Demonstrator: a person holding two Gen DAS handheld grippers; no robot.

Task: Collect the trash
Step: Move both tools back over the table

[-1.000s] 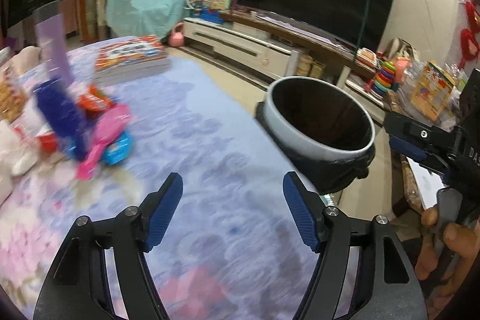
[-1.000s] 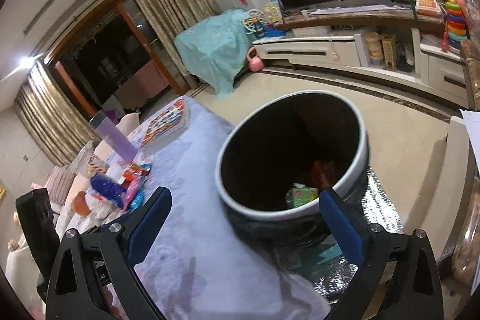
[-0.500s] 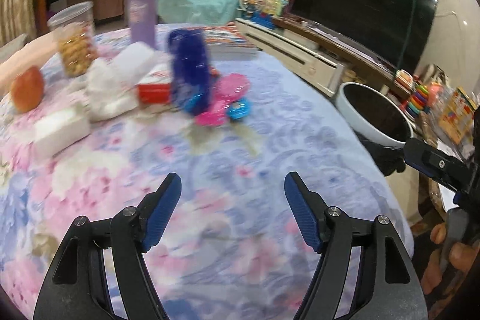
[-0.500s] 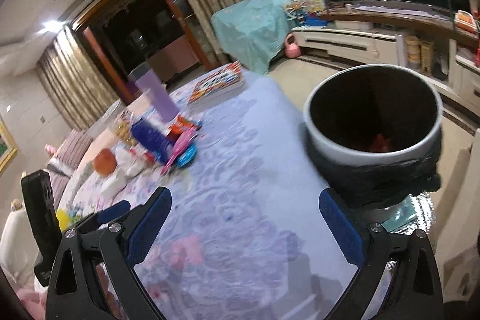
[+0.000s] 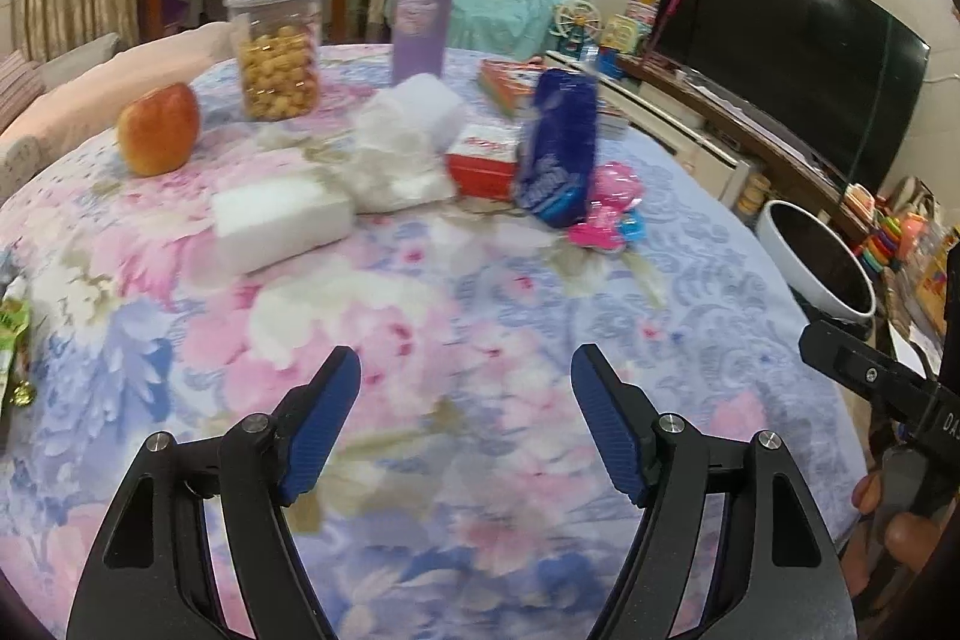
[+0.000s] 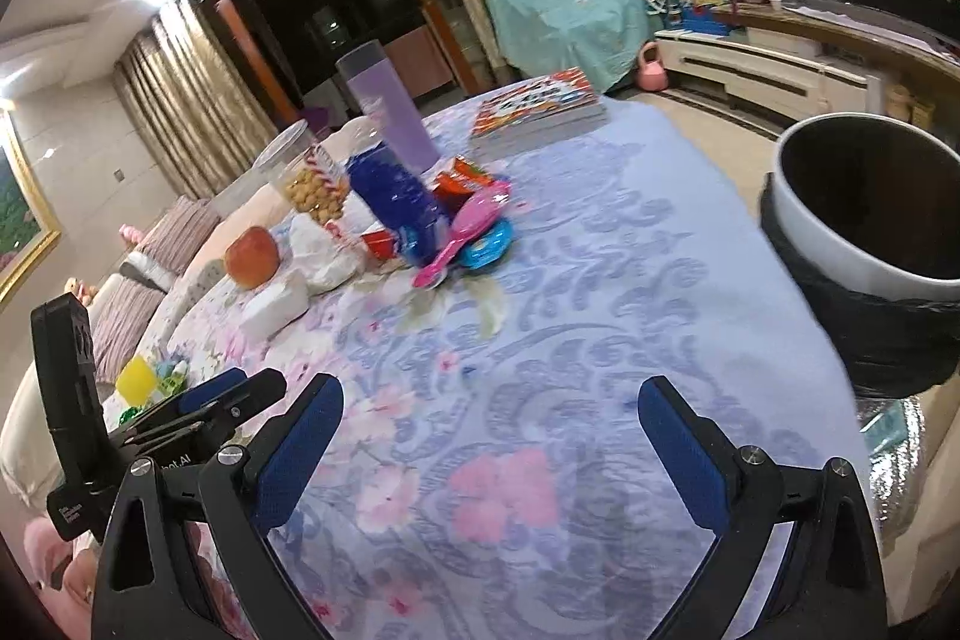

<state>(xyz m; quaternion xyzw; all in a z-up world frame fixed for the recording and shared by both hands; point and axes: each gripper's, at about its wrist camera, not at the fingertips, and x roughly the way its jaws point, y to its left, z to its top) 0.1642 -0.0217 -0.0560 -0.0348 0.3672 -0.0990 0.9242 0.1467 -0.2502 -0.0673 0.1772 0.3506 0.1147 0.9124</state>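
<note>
the big round bench (image 5: 690,292) has a flowery cloth, and the white bin (image 6: 840,244) with a black bag stands just off its right edge. the trash sits in a bunch at the far side: a blue packet (image 5: 561,154), white tissue (image 5: 396,160) and a pink wrapper (image 5: 609,211). the left tool (image 5: 465,415) and right tool (image 6: 489,445) are both wide open, holding nothing.

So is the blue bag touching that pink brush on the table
Touching. In the left wrist view the blue bag leans over the pink brush with no tablecloth visible between them; the right wrist view shows them overlapping too.
</note>
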